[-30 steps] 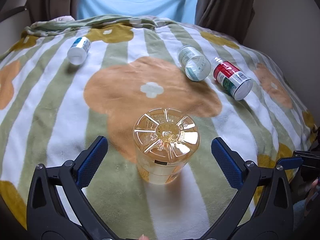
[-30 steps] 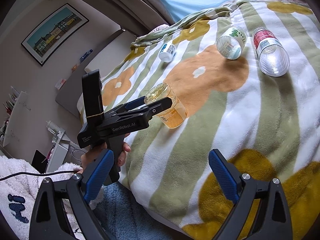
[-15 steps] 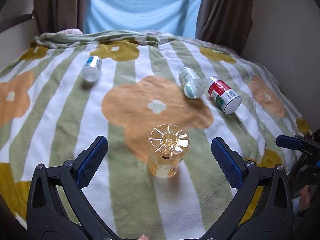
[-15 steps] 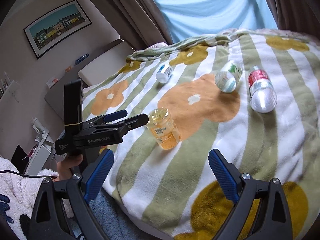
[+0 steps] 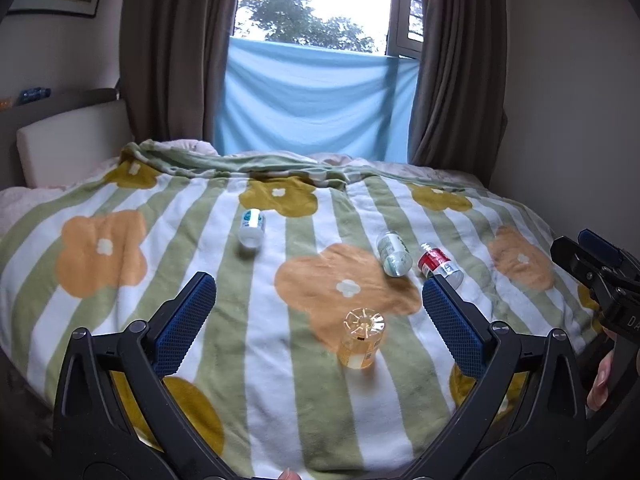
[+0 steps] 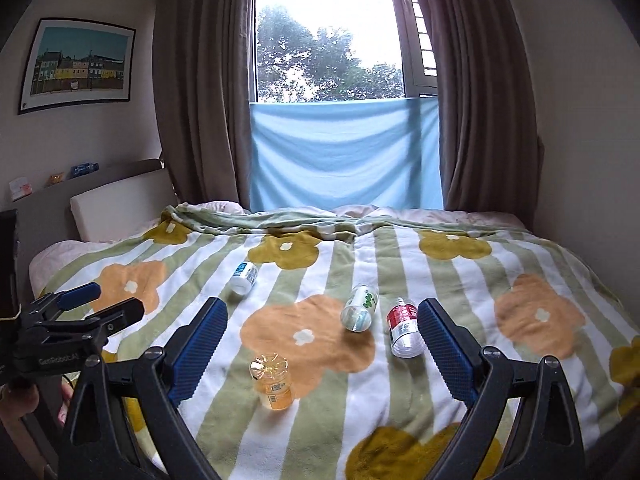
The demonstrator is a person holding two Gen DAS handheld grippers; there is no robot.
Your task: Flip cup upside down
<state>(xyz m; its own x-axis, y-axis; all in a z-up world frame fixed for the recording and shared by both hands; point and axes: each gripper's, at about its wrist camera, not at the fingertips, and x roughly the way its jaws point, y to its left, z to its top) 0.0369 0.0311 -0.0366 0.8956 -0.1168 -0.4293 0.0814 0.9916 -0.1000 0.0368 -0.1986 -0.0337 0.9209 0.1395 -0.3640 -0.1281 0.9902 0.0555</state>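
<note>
A clear orange-tinted cup [image 5: 361, 337] stands upside down on the flowered blanket, base up; it also shows in the right wrist view [image 6: 273, 381]. My left gripper [image 5: 316, 320] is open and empty, well back from the cup and above the bed's near edge. My right gripper [image 6: 322, 344] is open and empty, also held back from the bed. The left gripper appears at the left of the right wrist view [image 6: 98, 304]; the right gripper appears at the right edge of the left wrist view [image 5: 588, 248].
Three cut bottles lie on their sides on the blanket [image 5: 100, 312]: a blue-labelled one [image 5: 251, 227], a green-labelled one [image 5: 394, 253] and a red-labelled one [image 5: 440, 266]. A headboard [image 5: 68, 140] is at the left, curtains and a window behind.
Both grippers have pulled back and lifted away from the bed, so the upside-down cup now looks smaller and farther. The cup and the bottles have not moved.
</note>
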